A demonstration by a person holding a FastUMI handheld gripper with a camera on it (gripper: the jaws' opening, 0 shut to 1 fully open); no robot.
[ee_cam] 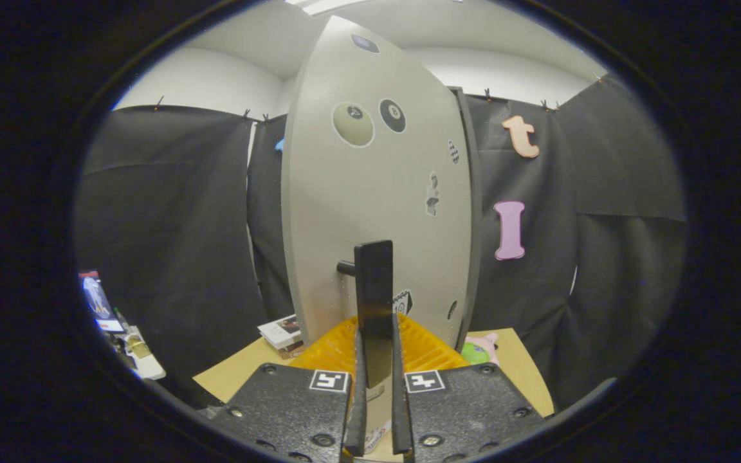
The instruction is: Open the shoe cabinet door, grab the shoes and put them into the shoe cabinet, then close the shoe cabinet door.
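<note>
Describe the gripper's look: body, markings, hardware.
The gripper has two dark, rough-textured blocks side by side, each carrying a square black-and-white marker near its inner corner and round screws set into its face. Two thin, flat fingers run forward between the blocks.

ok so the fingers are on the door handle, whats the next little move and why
Probably pull straight back so the door swings on its hinge. The gripper has its fingers closed on the lower end of the dark bar handle of the shoe cabinet door. With the grip set, pulling looks like what is left. Whether the door is shut or partly open, I cannot tell.
</note>
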